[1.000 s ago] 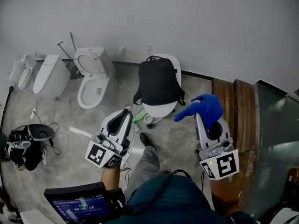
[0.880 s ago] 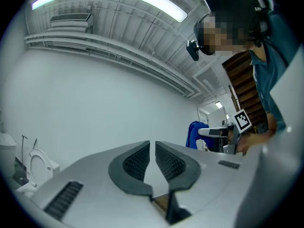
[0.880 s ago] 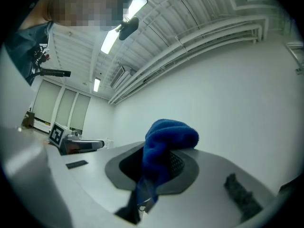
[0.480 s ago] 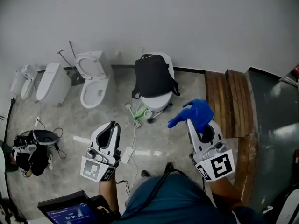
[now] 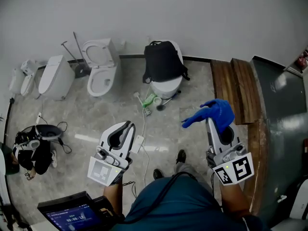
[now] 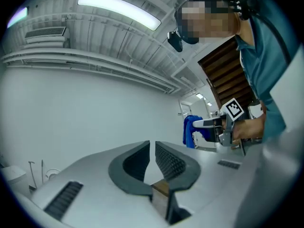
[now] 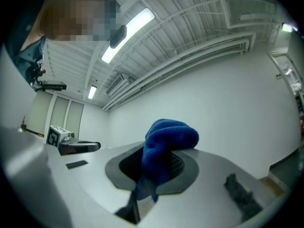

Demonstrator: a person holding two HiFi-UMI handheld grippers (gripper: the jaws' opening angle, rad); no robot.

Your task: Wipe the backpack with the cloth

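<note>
A black backpack [image 5: 163, 61] rests upright on a white toilet [image 5: 166, 86] by the far wall, well ahead of both grippers. My right gripper [image 5: 212, 121] is shut on a blue cloth [image 5: 212, 112], which bunches over its jaws and trails to the left. In the right gripper view the blue cloth [image 7: 166, 144] fills the gap between the jaws. My left gripper [image 5: 126, 125] hangs at the left with its jaws together and nothing in them. The left gripper [image 6: 152, 145] points up at the wall and ceiling, with the right gripper's cloth [image 6: 190, 131] in sight.
Two more toilets [image 5: 101, 69] [image 5: 53, 76] stand along the wall at the left. A green bottle [image 5: 149, 100] and a white cable with a power strip [image 5: 139, 141] lie on the floor. Wooden boards [image 5: 237, 88] lie at the right, black gear [image 5: 31, 148] at the far left.
The backpack now sits farther off and higher in the view than a second ago. Both grippers kept their states, and the right one still holds the cloth.
</note>
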